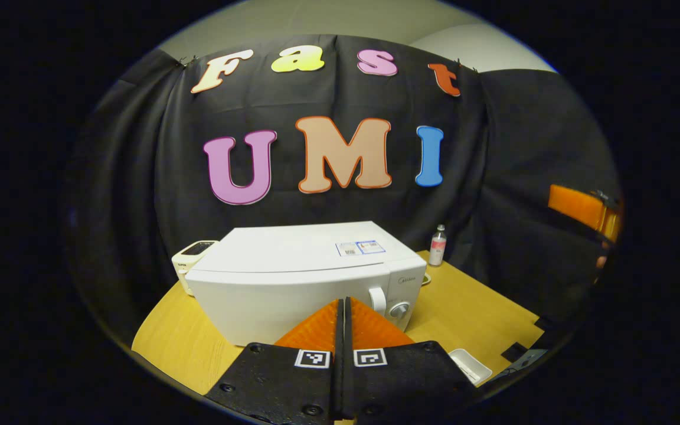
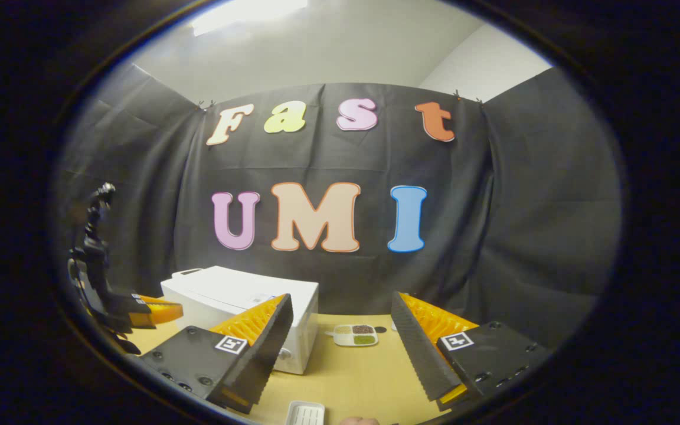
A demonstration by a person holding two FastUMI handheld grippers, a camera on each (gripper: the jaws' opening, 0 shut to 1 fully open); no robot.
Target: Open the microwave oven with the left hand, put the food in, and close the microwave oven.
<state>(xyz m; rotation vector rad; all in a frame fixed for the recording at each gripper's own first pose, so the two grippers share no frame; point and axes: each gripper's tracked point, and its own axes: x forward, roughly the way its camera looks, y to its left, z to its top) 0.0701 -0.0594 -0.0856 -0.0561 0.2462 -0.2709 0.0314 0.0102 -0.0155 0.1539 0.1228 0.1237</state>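
**Lining up on the microwave door, nothing grabbed yet**

Looking along the left gripper (image 1: 343,330), we've got the microwave (image 1: 298,277) straight ahead on the wooden table (image 1: 464,301). Its long side runs left to right, door closed, with the handle (image 1: 378,300) and knob (image 1: 399,310) at its right end, just past our fingertips. We'd say the left one is clearly nearer. Its fingers are pressed together, holding nothing and not touching the door as far as we can tell.

The right gripper (image 2: 343,330) is spread wide and empty, with the microwave off to its left. The food, a small tray (image 2: 355,334) with filled sections, sits on the table beyond and between its fingers, right of the microwave. An empty white dish (image 2: 306,413) lies at the near edge.
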